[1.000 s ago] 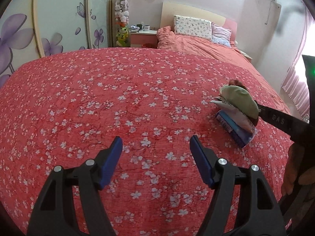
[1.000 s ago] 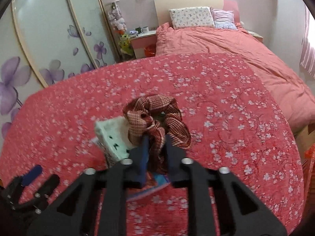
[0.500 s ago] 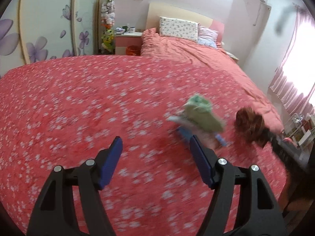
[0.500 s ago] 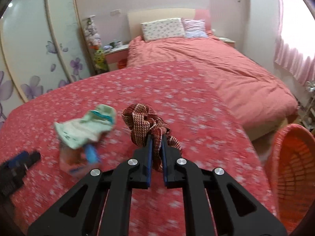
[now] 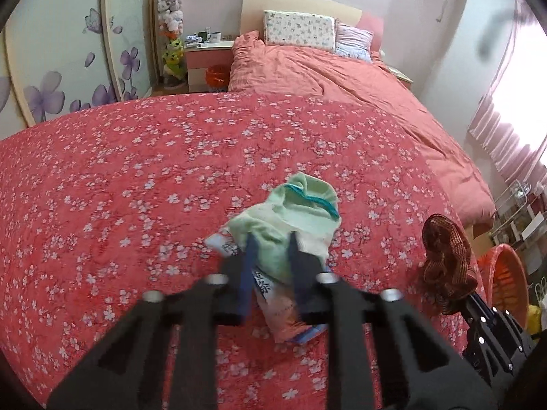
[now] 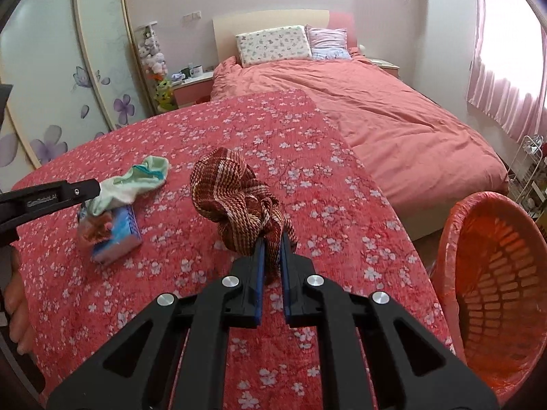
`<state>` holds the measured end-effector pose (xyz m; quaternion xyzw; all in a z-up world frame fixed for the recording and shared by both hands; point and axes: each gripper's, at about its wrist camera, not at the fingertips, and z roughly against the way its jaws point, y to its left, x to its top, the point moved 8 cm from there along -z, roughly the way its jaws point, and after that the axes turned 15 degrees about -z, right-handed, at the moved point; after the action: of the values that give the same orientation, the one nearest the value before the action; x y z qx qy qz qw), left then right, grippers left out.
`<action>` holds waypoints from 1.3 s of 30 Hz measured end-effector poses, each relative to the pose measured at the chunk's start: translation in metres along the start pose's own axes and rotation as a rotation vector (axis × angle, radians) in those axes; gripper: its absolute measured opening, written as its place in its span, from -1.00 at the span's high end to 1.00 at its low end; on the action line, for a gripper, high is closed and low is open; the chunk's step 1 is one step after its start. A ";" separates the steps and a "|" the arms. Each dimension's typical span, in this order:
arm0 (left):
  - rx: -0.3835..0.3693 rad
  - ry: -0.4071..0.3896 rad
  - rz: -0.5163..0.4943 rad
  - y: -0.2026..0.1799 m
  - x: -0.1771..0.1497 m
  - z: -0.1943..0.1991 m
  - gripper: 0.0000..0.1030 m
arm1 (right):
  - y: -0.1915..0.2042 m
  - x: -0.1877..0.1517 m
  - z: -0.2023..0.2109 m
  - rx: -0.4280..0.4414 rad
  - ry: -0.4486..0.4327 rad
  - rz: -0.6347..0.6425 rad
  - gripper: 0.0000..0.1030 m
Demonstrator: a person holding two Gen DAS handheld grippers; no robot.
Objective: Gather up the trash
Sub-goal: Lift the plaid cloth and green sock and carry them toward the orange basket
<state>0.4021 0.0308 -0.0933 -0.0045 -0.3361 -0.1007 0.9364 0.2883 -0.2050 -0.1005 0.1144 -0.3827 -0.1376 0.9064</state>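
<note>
Both tools busy: left tool (image 5: 270, 249) pinching the mint-green sock (image 5: 294, 218), right tool (image 6: 271, 242) clamped on a brown striped cloth (image 6: 236, 198), orange basket (image 6: 495, 273) to its right.

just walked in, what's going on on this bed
A person is clearing the red floral bedspread with two handheld grippers. The right gripper is shut on a red-brown woven cloth, held up near the orange basket. The left gripper is closing around a mint green sock lying on a snack packet.
</note>
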 end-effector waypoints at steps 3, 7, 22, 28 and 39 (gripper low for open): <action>-0.006 -0.035 -0.011 -0.001 0.003 0.007 0.97 | -0.002 -0.001 0.000 0.001 0.004 -0.006 0.83; -0.006 -0.103 0.002 0.006 0.013 0.028 0.98 | -0.004 -0.002 0.002 0.003 0.004 -0.009 0.83; -0.012 -0.071 -0.036 -0.002 0.001 0.026 -0.03 | -0.007 -0.010 0.000 0.011 0.034 -0.025 0.83; 0.070 -0.019 -0.109 -0.018 -0.002 0.001 -0.03 | -0.008 -0.011 0.000 0.021 0.041 -0.033 0.83; 0.036 -0.068 -0.121 -0.019 0.000 0.006 0.85 | -0.013 -0.010 0.000 0.035 0.047 -0.052 0.83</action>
<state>0.3947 0.0131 -0.0898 0.0293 -0.3691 -0.1511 0.9166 0.2796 -0.2139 -0.1119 0.1435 -0.3606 -0.1515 0.9091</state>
